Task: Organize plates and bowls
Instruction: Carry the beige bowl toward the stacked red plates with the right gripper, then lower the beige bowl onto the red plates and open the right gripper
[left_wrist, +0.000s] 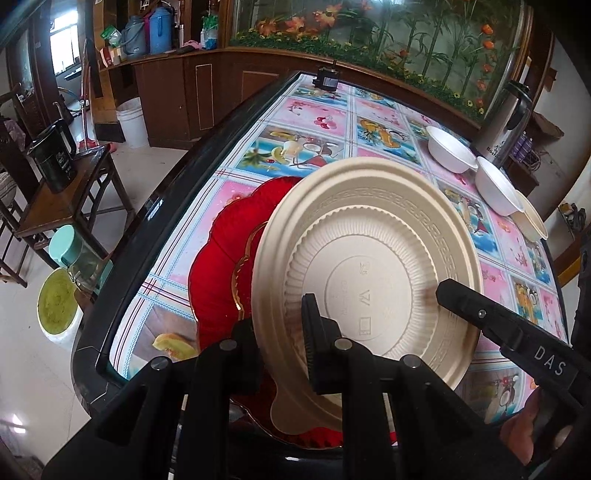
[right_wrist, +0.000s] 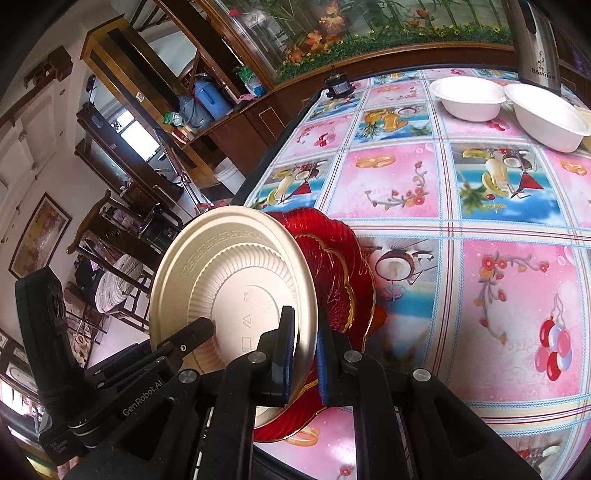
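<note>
You are clenching both the left gripper (left_wrist: 282, 347) and right gripper (right_wrist: 304, 354) on the beige plate (left_wrist: 369, 258), tilting above the red plate (left_wrist: 218, 258).

Steel kettle (right_wrist: 537, 40) on fruit-print tablecloth (right_wrist: 443, 192) (aquarium (left_wrist: 388, 40) behind).

Matt beige plate (left_wrist: 369, 258), glossy red plate (left_wrist: 218, 266)

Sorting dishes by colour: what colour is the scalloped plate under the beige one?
Red with gold trim; right wrist view.
</note>
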